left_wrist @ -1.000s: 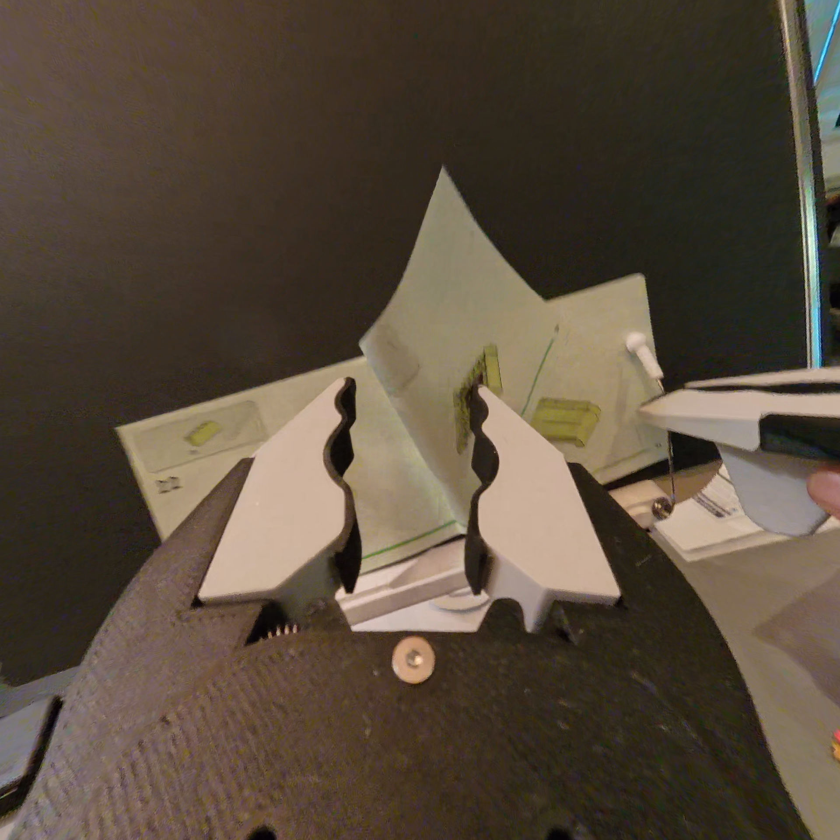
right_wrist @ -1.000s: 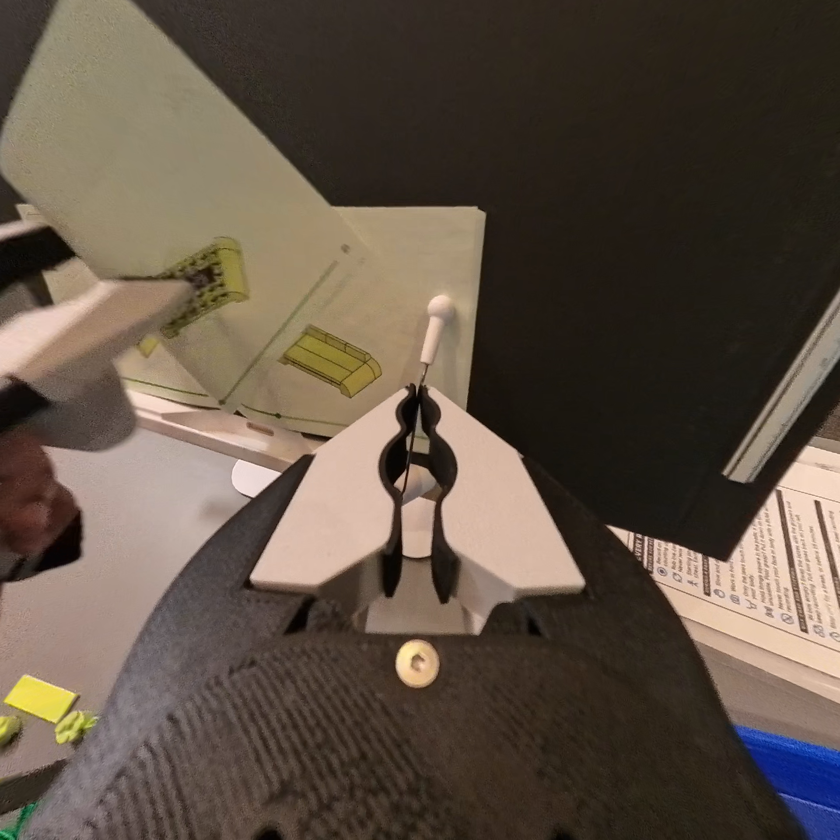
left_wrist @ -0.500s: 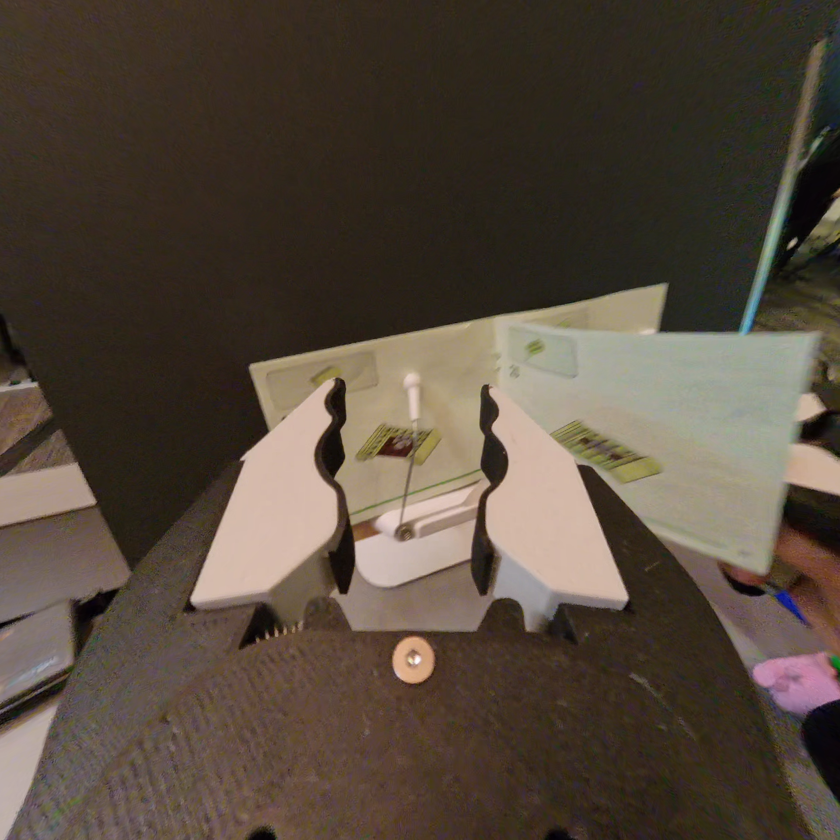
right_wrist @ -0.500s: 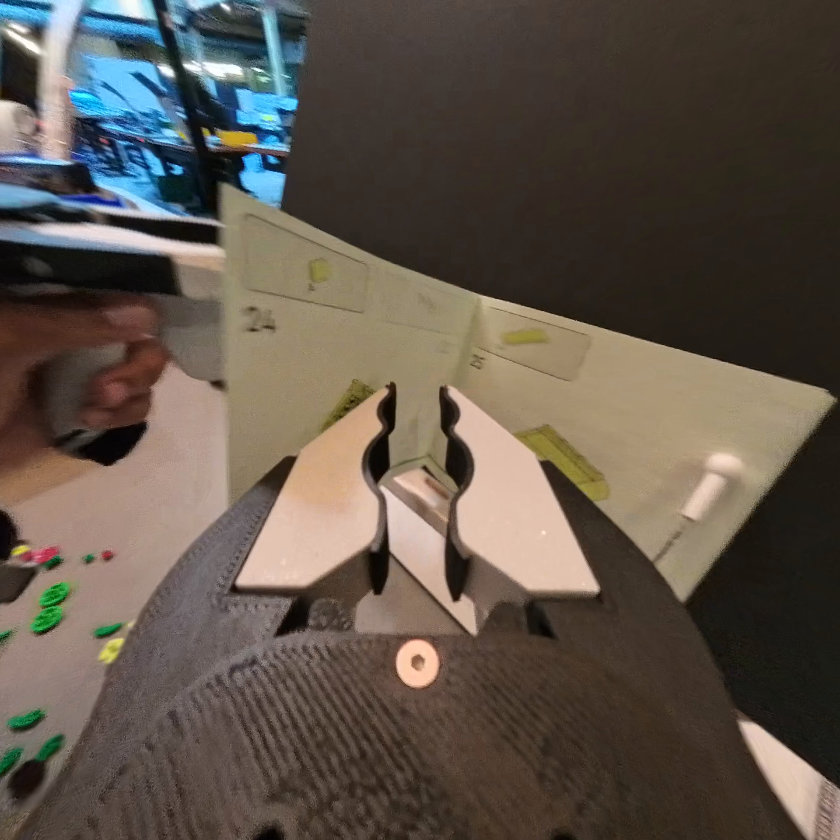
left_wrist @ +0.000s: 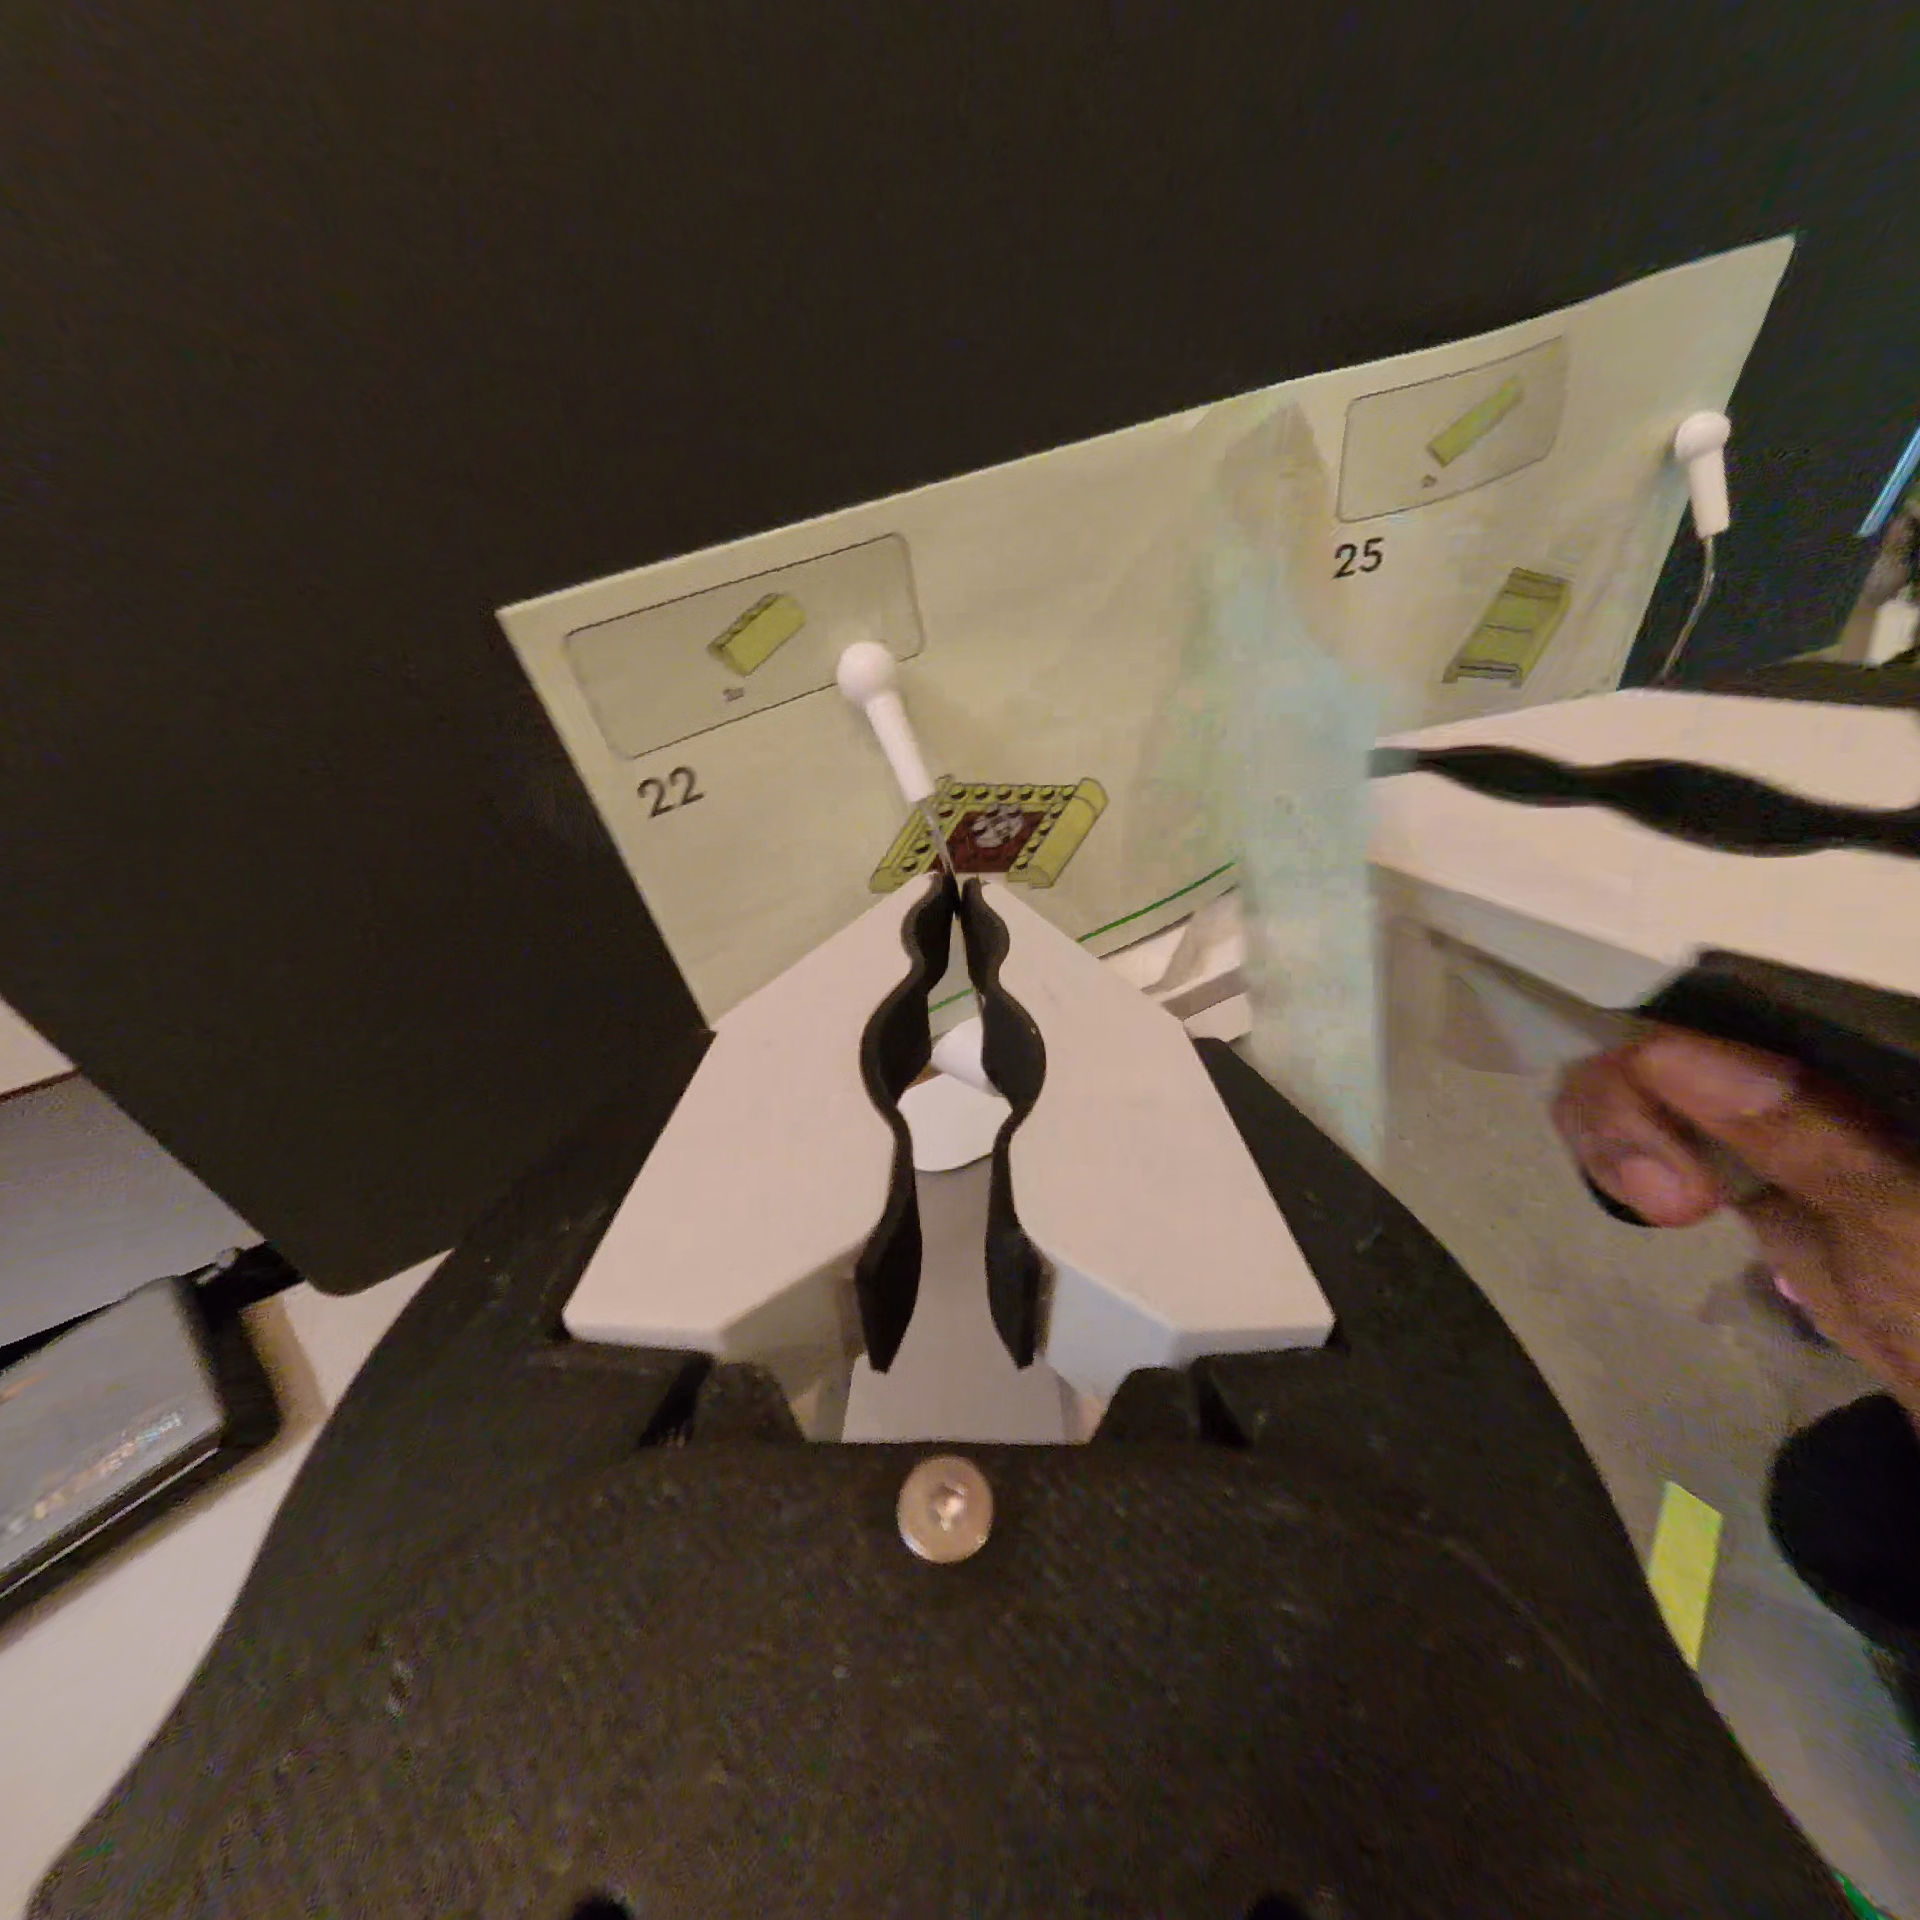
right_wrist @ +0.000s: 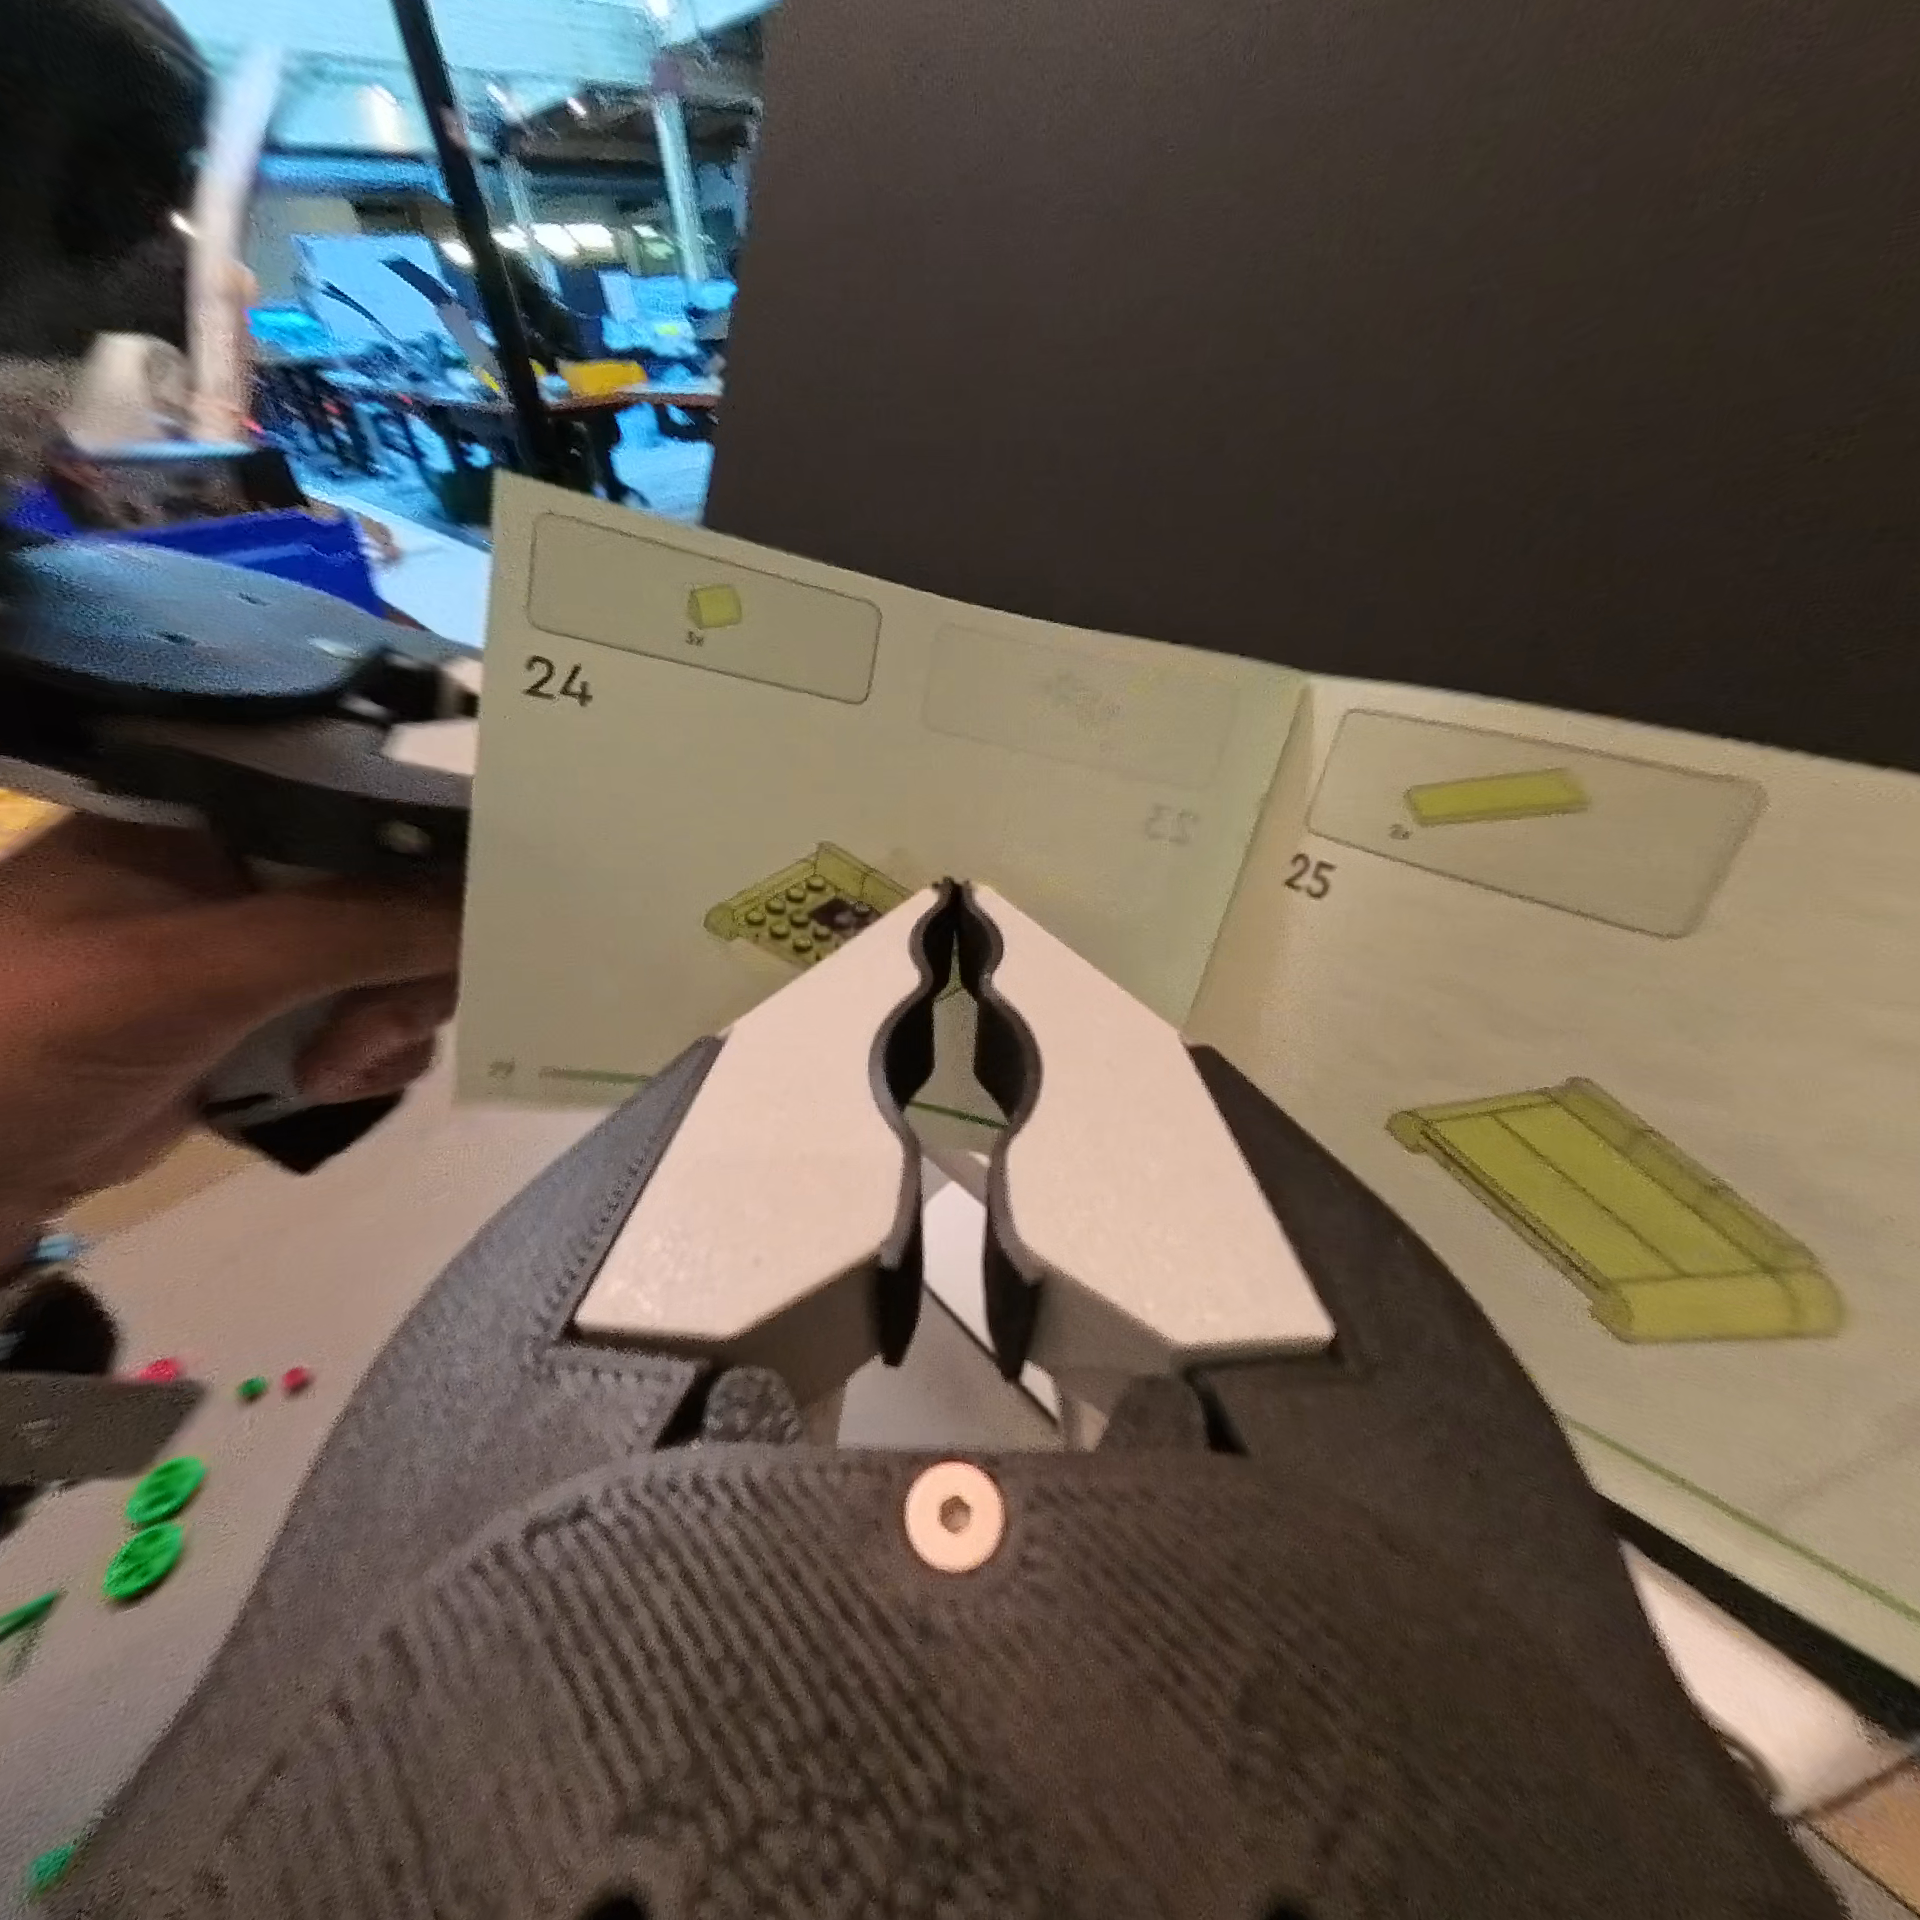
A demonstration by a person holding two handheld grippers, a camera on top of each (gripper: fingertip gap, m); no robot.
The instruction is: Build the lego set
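Left gripper (left_wrist: 951, 883) is pinched on the stand's wire page-holder (left_wrist: 881, 727), right gripper (right_wrist: 951, 888) clamps the turning page of the upright instruction booklet (right_wrist: 1538, 997); loose bricks (right_wrist: 156, 1517) lie left; hasty pull risks tearing the page.

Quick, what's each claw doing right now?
Left claw: closed on the thin wire page clip with a white tip.
Right claw: closed, tips against the pale green paper instruction page; no grip visible.
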